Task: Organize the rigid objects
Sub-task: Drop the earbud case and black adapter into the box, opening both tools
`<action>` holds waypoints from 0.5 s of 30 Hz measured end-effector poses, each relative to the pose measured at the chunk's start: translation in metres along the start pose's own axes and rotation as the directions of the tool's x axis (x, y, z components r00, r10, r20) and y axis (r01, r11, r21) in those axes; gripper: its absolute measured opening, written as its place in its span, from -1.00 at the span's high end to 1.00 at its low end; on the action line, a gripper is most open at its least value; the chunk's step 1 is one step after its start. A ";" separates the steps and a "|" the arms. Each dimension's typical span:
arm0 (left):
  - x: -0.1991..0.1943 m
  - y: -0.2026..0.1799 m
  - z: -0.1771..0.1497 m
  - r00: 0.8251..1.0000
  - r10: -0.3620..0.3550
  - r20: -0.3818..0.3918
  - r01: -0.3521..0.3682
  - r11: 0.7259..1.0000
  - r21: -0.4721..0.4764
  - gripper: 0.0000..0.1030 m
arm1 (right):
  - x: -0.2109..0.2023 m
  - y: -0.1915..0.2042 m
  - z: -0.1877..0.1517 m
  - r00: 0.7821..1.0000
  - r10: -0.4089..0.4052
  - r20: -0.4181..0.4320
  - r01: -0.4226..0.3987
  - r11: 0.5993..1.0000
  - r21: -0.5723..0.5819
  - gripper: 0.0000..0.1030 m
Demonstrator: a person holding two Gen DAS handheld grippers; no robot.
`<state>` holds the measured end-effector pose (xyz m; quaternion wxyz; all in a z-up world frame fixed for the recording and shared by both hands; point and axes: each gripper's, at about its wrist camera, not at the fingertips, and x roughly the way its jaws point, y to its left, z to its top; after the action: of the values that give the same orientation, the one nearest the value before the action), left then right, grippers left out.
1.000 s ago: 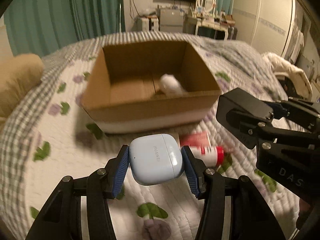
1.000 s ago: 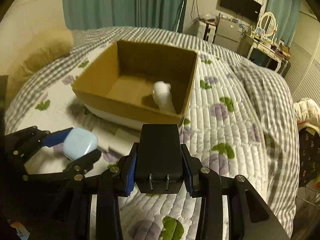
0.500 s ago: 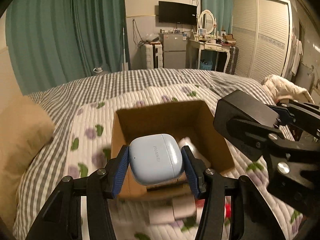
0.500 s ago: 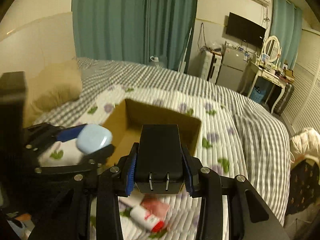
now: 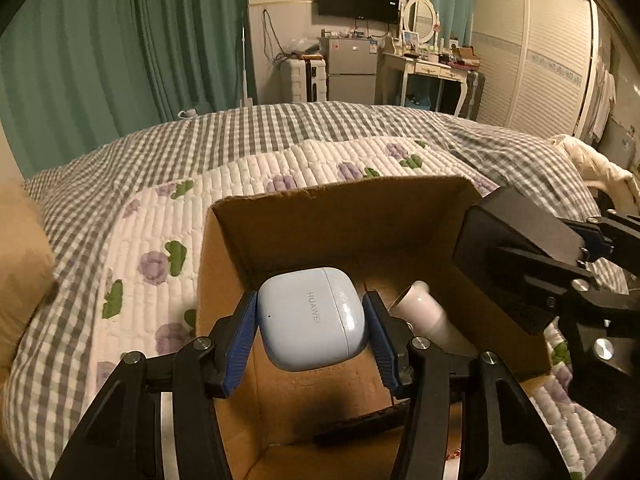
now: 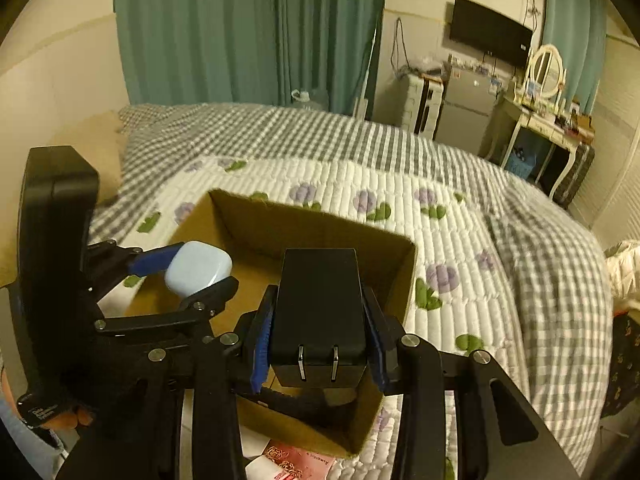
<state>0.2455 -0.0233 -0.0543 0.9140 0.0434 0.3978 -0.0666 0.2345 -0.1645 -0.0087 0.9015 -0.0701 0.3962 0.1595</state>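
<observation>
Left claw (image 5: 311,334) grips earbud case (image 5: 312,322), right claw (image 6: 319,342) charger (image 6: 319,322); only left view shows white bottle (image 5: 424,314)

The cardboard box (image 5: 352,220) stood open-topped, its walls hemming the way in. A white bottle (image 5: 424,312) lay against the right side of its floor; the left floor was bare. The two loaded grippers crowded close together above it.

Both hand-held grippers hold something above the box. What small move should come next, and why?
Probably open the left hand-held gripper: its light blue earbud case already hangs over the open brown cardboard box, beside the white object lying inside.
</observation>
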 end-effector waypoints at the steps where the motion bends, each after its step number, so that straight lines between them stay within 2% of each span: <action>1: 0.002 0.001 0.000 1.000 0.000 0.002 0.000 1.000 0.003 -0.08 | 0.005 -0.001 0.001 1.000 0.004 -0.006 -0.004 1.000 0.005 0.27; 5: 0.006 0.005 0.003 0.999 0.032 0.013 -0.032 0.999 0.000 -0.12 | 0.016 -0.005 0.005 1.000 0.004 -0.003 -0.004 1.000 0.006 0.27; 8: 0.000 0.011 0.008 0.999 0.027 0.035 -0.027 1.000 -0.005 -0.14 | 0.023 -0.004 0.014 1.000 0.002 0.002 -0.002 1.000 0.008 0.27; 10: -0.003 0.017 0.010 0.998 0.029 0.049 -0.029 1.000 -0.009 -0.28 | 0.030 -0.004 0.020 1.000 0.004 0.001 -0.004 1.000 0.010 0.26; 15: -0.012 0.029 0.011 0.997 0.060 0.056 -0.059 0.998 -0.022 -0.28 | 0.052 0.001 0.028 1.000 0.018 -0.023 -0.018 1.000 0.017 0.26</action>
<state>0.2500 0.0048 -0.0372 0.9268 0.0440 0.3711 -0.0365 0.2866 -0.1448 -0.0282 0.8959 -0.0609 0.4084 0.1637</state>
